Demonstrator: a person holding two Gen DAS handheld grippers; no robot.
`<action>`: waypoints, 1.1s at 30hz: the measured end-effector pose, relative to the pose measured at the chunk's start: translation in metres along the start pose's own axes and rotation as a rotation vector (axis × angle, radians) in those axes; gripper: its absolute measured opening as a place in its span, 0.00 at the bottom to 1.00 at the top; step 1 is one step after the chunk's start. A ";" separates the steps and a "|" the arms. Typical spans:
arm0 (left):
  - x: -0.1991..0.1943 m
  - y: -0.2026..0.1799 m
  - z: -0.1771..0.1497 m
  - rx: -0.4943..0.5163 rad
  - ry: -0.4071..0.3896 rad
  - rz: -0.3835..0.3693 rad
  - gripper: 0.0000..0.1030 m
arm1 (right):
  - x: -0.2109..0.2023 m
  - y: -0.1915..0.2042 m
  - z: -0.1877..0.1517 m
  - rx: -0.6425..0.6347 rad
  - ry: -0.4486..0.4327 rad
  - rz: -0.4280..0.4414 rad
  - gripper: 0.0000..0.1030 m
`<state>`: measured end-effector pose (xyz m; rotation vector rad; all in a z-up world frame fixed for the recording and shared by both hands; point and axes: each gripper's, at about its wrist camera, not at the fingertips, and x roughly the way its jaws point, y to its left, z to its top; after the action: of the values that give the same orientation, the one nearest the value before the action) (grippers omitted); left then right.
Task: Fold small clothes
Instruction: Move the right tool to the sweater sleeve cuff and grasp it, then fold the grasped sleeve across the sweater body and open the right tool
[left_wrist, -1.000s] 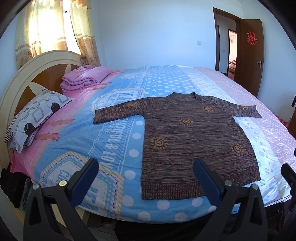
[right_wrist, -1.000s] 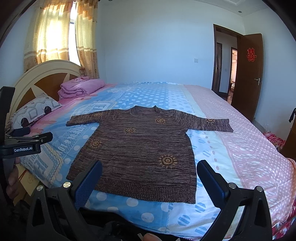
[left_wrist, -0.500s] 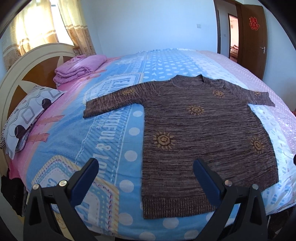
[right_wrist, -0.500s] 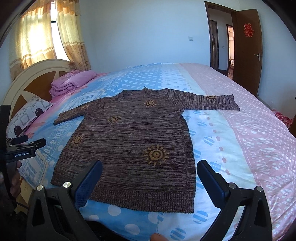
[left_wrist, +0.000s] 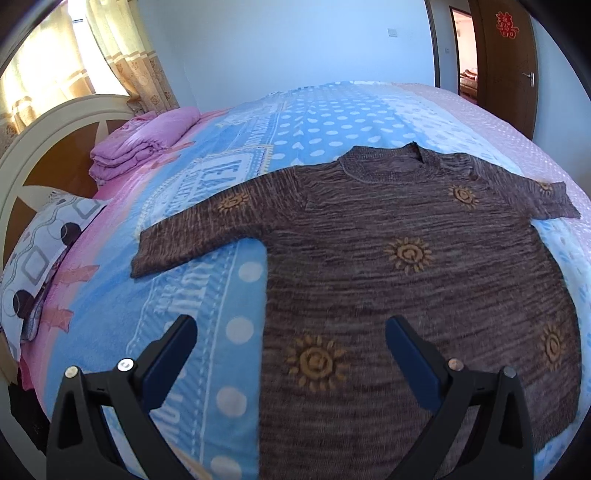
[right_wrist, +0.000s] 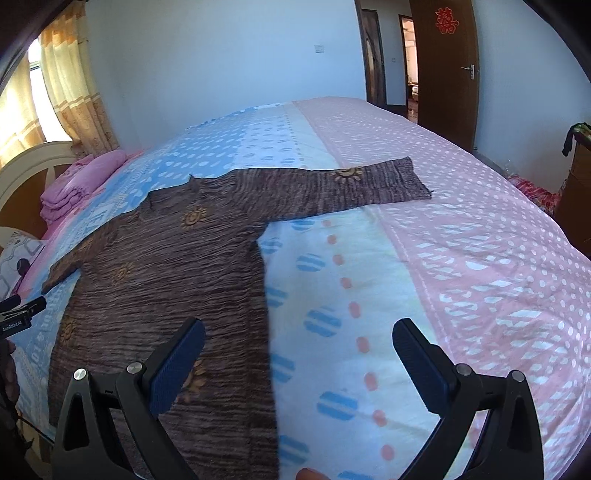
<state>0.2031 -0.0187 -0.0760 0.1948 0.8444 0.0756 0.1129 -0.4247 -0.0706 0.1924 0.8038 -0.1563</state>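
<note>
the brown sweater (left_wrist: 406, 266) lies flat on the bed (left_wrist: 207, 280), sleeves stretched toward 9 and 3 o'clock (neck at 12). the left gripper (left_wrist: 290, 354) hangs above its hem, fingers spread wide, holding nothing. the right gripper (right_wrist: 297, 354), also spread, hovers over the sweater's right edge.

On the brown door (right_wrist: 443, 66) I read a red double-happiness character, 囍 (right_wrist: 447, 21), pasted near the top; I see the same red sign (left_wrist: 506, 24) from the left wrist view. White block lettering runs across the blue bedspread (left_wrist: 207, 280), but only fragments come through: "TEA" (left_wrist: 218, 175) in a bordered panel, the rest too distorted to make out. At the right view's left edge, the left hand-held gripper (right_wrist: 18, 317) carries a small white label, which I read as "GenRobot.AI" (right_wrist: 10, 327), though it is blurred.
</note>
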 end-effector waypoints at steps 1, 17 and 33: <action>0.005 -0.002 0.004 0.004 0.001 0.005 1.00 | 0.005 -0.007 0.005 0.004 0.003 -0.015 0.99; 0.101 -0.031 0.069 0.011 -0.022 0.152 1.00 | 0.108 -0.129 0.109 0.190 0.066 -0.155 0.84; 0.150 -0.027 0.087 -0.066 0.036 0.168 1.00 | 0.193 -0.155 0.162 0.228 0.127 -0.118 0.36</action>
<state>0.3669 -0.0361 -0.1351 0.2027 0.8589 0.2642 0.3252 -0.6254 -0.1178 0.3730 0.9241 -0.3509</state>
